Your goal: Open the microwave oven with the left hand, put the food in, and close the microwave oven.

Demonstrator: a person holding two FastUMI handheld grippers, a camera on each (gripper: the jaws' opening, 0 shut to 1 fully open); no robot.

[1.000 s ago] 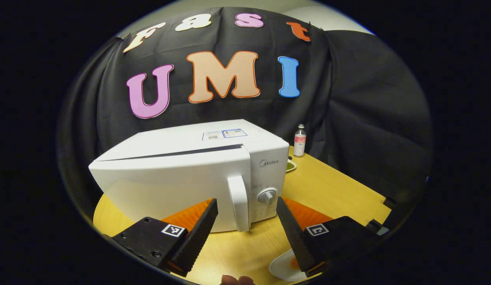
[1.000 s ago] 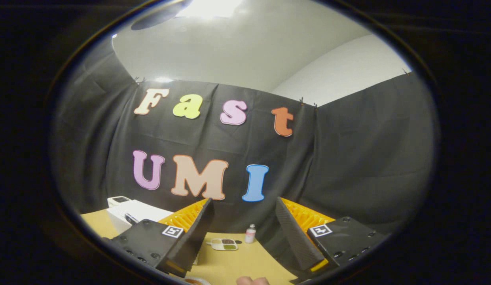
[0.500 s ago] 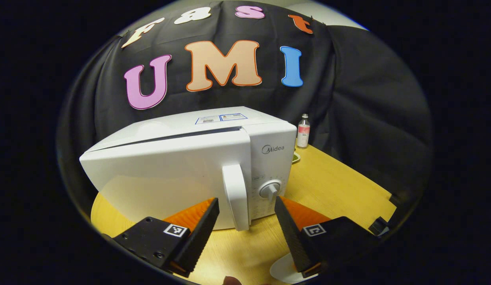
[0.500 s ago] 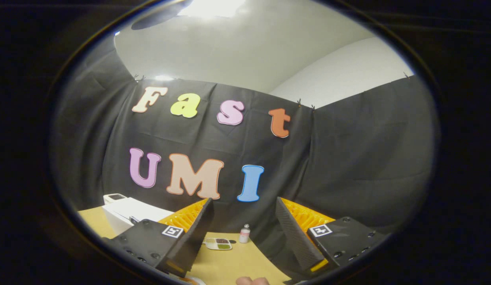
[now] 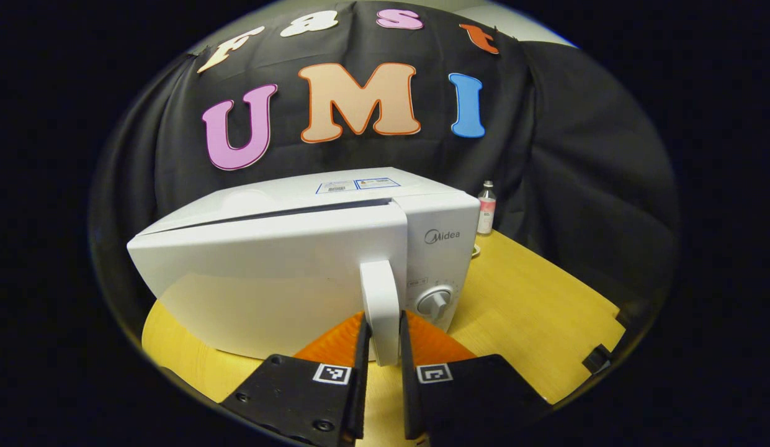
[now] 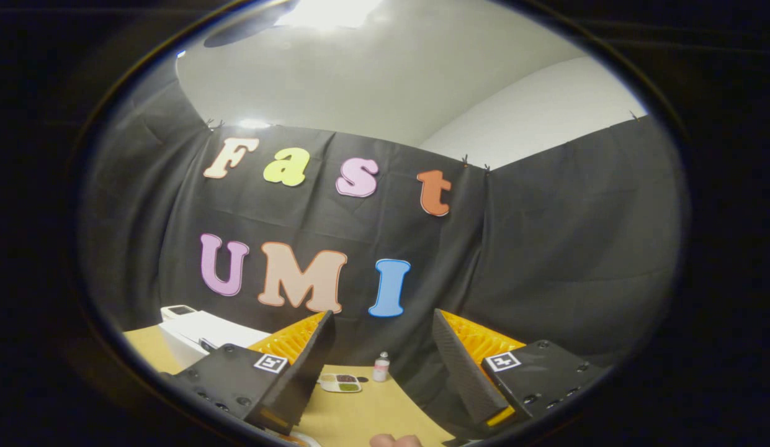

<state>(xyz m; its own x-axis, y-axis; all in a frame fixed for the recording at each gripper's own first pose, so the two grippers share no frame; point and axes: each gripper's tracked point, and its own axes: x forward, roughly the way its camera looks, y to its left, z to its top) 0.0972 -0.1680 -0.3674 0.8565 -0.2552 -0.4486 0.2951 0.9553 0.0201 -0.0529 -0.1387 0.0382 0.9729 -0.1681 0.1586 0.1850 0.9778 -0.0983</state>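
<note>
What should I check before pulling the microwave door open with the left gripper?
1. Left gripper shut on the door handle, a finger on each side: ok.
2. Microwave door not yet swung open: ok.
3. Bare table in front of the door's swing: cannot tell, near side hidden.
4. Right gripper open and holding nothing: ok.
5. Small bottle and food tray stand behind, away from the door: ok.
6. Food ready to load: cannot tell.

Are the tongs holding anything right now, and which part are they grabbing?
The left tongs are pinching the white microwave oven by the lower part of its upright white door handle. The right tongs are open and hold nothing.
</note>
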